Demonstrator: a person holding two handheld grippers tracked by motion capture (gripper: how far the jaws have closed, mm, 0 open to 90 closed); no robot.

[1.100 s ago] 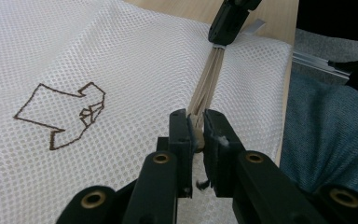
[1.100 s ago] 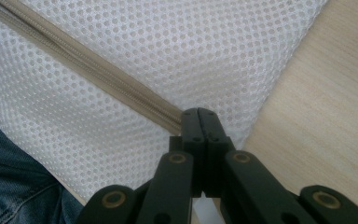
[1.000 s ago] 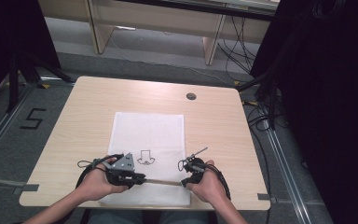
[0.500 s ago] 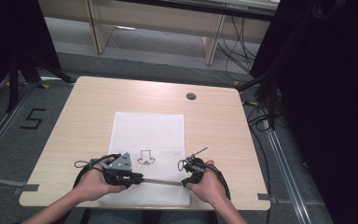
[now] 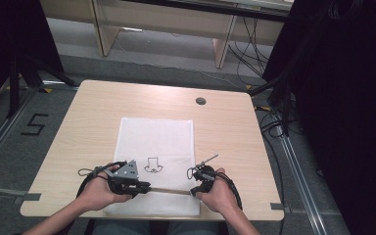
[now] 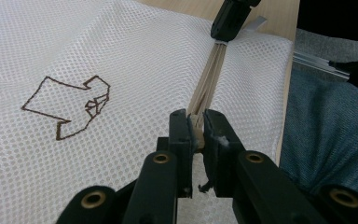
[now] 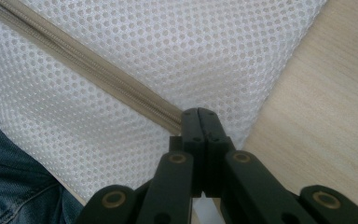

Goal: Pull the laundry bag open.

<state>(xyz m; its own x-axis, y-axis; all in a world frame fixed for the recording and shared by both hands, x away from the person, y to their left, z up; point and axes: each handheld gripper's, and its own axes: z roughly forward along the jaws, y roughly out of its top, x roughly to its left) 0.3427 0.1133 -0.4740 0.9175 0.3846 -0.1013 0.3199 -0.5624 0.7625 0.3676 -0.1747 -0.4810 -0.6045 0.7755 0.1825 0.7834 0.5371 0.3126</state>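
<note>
While I hold both hands steady, the white mesh laundry bag [image 5: 156, 147] with its fine honeycomb weave lies flat on the pale wooden surface [image 5: 83, 122], near its front edge, a brown outlined arrow figure [image 6: 70, 106] printed on it. My left gripper [image 6: 196, 133] is clamped on one end of the beige ribbed zipper [image 7: 88, 63]; my right gripper [image 7: 199, 122] is pressed together on its other end. Nothing has shifted since the earlier frames.
</note>
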